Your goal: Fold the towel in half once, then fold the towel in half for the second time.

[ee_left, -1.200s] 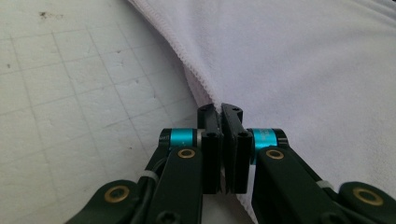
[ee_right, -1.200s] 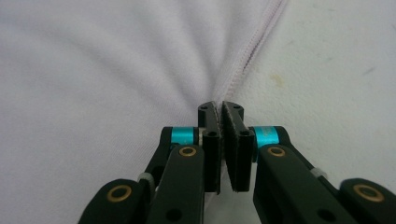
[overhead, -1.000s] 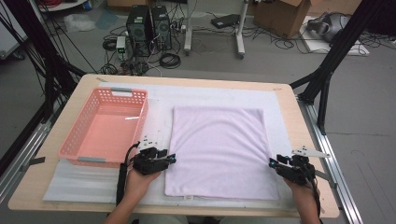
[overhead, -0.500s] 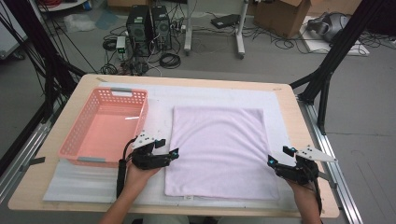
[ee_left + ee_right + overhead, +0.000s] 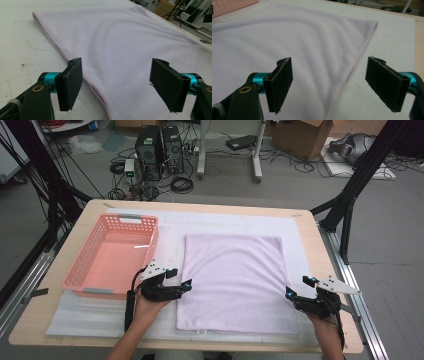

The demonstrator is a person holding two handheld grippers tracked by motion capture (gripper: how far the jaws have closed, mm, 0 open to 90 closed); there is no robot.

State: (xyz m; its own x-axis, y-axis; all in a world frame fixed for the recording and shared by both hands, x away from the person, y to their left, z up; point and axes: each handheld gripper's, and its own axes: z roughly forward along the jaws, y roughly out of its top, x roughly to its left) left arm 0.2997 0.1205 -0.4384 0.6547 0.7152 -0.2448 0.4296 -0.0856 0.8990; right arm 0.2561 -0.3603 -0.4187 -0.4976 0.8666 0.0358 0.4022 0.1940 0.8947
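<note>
A pale lilac towel (image 5: 235, 280) lies flat and folded on the white mat in the middle of the table. My left gripper (image 5: 186, 285) sits at the towel's left edge, low and pointing right. Its jaws have just been opening and stand wide. In the left gripper view the left gripper (image 5: 118, 85) straddles the hem of the towel (image 5: 120, 37), pads clear of the cloth. My right gripper (image 5: 290, 294) is at the towel's right edge and has also just been opening. In the right gripper view the right gripper (image 5: 337, 85) has the towel (image 5: 299, 37) and its hem in the gap, untouched.
An empty pink basket (image 5: 112, 257) stands left of the towel, just behind my left hand. The white foam mat (image 5: 100, 315) covers most of the wooden table (image 5: 320, 240). Black frame struts, cables and computers stand on the floor beyond the table.
Both grippers' jaws have spread apart at the towel's side edges. The hands have barely shifted and the towel lies flat as before.
</note>
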